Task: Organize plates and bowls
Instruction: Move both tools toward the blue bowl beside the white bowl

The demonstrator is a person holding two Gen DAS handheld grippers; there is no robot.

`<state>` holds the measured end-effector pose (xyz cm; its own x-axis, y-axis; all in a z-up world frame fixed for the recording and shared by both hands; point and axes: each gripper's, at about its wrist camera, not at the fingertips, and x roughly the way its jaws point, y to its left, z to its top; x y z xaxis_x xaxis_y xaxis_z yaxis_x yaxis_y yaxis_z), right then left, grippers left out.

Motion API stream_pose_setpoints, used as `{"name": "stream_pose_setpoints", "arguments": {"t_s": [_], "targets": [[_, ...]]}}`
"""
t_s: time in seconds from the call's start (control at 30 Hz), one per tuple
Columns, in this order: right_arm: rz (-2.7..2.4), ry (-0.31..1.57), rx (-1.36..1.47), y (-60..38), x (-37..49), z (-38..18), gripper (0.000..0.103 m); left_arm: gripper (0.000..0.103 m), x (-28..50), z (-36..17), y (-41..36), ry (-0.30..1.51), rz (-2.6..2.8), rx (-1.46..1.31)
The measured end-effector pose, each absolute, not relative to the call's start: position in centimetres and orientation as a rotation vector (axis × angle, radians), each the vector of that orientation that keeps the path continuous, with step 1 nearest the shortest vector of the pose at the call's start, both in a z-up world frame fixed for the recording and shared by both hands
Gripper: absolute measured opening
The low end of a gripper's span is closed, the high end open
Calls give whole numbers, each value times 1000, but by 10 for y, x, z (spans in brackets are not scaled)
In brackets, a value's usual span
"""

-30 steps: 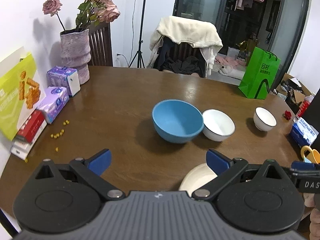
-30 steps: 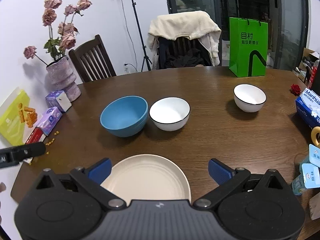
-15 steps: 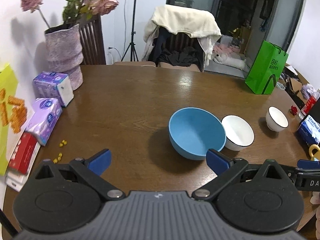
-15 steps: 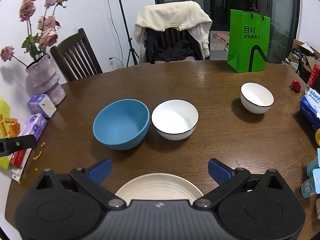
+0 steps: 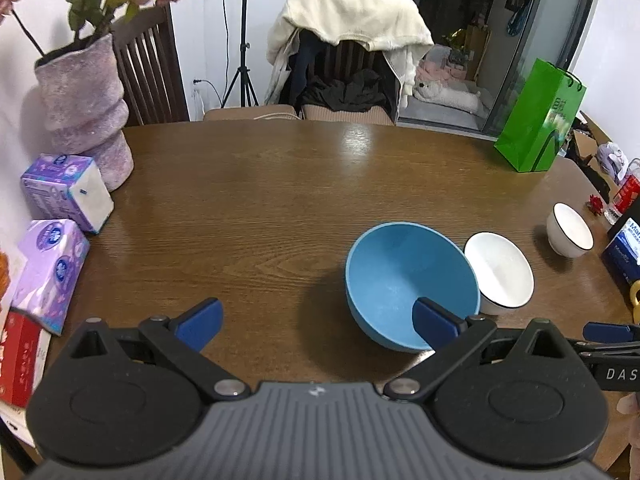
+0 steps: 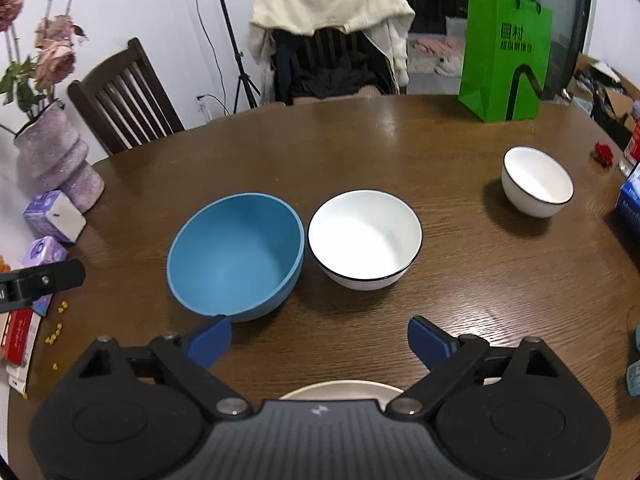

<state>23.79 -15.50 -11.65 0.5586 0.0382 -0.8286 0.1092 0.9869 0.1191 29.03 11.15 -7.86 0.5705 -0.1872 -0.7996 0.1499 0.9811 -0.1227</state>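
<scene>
Green bag (image 6: 505, 56), vase (image 5: 82, 108), tissue packs (image 5: 66, 192)

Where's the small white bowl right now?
In the right wrist view, the small white bowl stands alone at the table's right side, beyond the bigger white bowl.

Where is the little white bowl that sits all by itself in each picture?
Left wrist view: the little white bowl sits at the far right edge, right of the bigger white bowl.
Right wrist view: it sits upper right, well apart from the bigger white bowl.
Shared landmark: the green bag stands beyond it at the far edge of the table in both views.
</scene>
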Motion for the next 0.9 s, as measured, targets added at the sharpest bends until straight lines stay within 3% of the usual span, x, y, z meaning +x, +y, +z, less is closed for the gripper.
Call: {"name": "stream_pose_setpoints", "arguments": {"t_s": [0.33,0.43,0.7,0.9], "targets": [[-59,1016,137,-141,273,-132,93,103,328,-104,108,995,-183,-67],[-50,1035,142,-136,285,-138,82,103,336,-111,106,1009,-183,-63],[-69,1086,173,-133,306,-158,72,101,357,-128,95,1033,-195,-46],[-86,1111,172,-131,320,-171,70,83,369,-143,84,1066,-214,-35]]}}
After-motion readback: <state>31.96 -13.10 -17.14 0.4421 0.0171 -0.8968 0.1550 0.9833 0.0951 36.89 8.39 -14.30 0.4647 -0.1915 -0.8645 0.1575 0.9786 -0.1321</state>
